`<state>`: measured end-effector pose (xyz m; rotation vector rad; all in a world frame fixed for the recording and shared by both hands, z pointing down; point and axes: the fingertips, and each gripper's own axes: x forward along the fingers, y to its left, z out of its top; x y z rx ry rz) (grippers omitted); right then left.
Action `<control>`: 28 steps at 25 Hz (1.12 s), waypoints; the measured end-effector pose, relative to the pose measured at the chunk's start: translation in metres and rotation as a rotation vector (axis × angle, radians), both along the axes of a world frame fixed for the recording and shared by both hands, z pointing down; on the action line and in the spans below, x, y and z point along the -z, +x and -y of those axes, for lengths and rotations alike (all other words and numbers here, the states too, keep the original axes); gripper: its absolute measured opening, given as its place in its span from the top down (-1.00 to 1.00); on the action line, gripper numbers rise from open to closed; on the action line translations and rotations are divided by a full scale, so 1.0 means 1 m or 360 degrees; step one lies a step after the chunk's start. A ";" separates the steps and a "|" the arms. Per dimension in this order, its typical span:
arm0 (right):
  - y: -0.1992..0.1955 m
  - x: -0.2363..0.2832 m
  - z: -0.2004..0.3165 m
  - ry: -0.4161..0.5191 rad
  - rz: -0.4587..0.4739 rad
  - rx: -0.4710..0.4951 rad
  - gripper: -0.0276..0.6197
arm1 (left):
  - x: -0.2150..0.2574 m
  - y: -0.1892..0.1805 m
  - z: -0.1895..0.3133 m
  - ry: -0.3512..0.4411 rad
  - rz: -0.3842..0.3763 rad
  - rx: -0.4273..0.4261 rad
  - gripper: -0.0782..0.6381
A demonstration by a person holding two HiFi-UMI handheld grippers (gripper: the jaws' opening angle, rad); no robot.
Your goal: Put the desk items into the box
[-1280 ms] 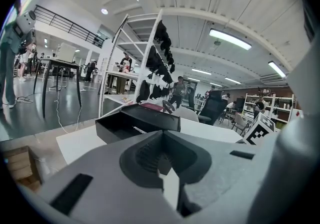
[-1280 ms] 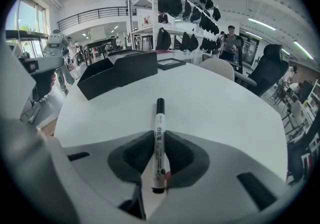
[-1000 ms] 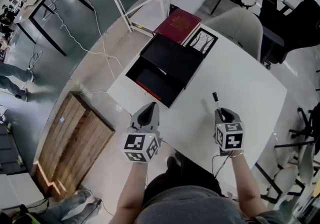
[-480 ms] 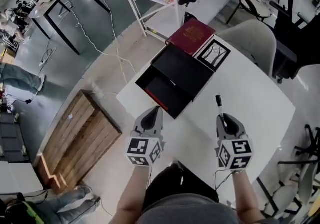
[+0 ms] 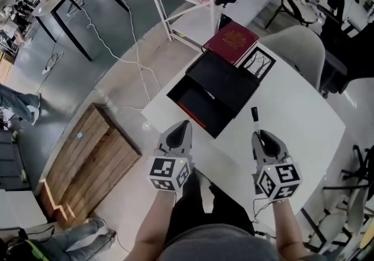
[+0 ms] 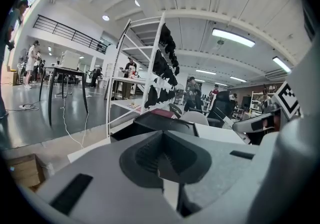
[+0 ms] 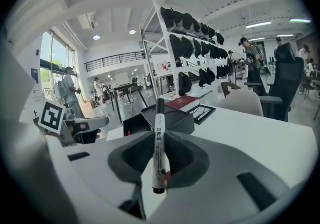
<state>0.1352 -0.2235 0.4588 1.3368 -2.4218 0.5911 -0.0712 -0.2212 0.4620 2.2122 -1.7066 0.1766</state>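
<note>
Holds marker (image 5: 255, 117) higher than before, clamped in right gripper (image 5: 260, 135), left gripper (image 5: 180, 128) closed empty, with nothing yet inside box (image 5: 225, 84) at 11 o'clock.

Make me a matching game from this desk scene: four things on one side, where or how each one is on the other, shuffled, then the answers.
Things:
1. marker
2. red book
3. black box
4. left claw

Place or state:
A. open, lying on the table
B. shut, nothing in it
C. gripped in the right claw
D. beyond the box, at the table's far edge

Pairs: 1-C, 2-D, 3-A, 4-B
</note>
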 end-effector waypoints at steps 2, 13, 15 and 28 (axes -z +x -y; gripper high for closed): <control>-0.014 0.011 -0.001 0.0039 0.0008 -0.0019 0.69 | 0.001 -0.010 0.001 0.0007 -0.0014 -0.0030 0.76; -0.098 0.039 0.009 0.0211 -0.0033 -0.0040 0.69 | 0.010 -0.081 -0.003 0.0057 -0.0051 -0.0111 0.76; -0.109 0.043 0.013 0.0240 -0.0047 -0.0031 0.69 | 0.011 -0.093 -0.005 0.0061 -0.0056 -0.0109 0.76; -0.152 0.050 0.033 0.0324 -0.0182 0.0108 0.69 | 0.018 -0.129 -0.003 0.0107 -0.0089 -0.0105 0.76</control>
